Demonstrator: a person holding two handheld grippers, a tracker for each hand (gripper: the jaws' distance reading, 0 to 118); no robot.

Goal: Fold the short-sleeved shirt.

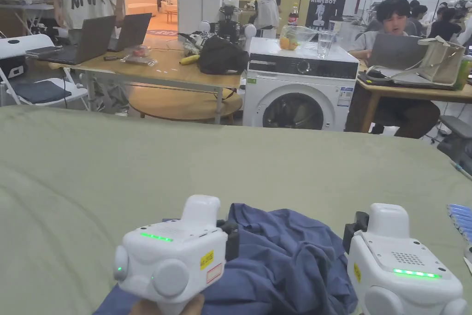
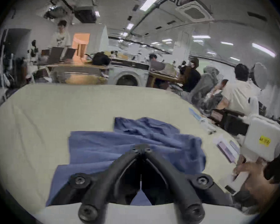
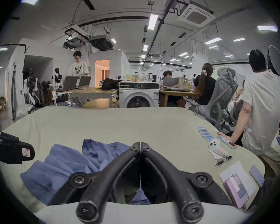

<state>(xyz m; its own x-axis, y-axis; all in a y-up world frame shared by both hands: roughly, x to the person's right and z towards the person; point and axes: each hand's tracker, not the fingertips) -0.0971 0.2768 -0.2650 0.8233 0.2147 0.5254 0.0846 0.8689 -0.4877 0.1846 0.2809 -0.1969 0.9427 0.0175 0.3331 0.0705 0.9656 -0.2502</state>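
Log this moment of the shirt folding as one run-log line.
stage: fold not begun | blue shirt: crumpled on green table cover | left claw: shut, above shirt | right claw: shut, above shirt

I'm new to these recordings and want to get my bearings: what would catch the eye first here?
First, the crumpled blue shirt lying unfolded at the near edge of the pale green table. Next, the two white grippers held just above it, the left gripper and the right gripper, each with its jaws closed together and no cloth between the tips. Beyond the table stands a white washing machine.
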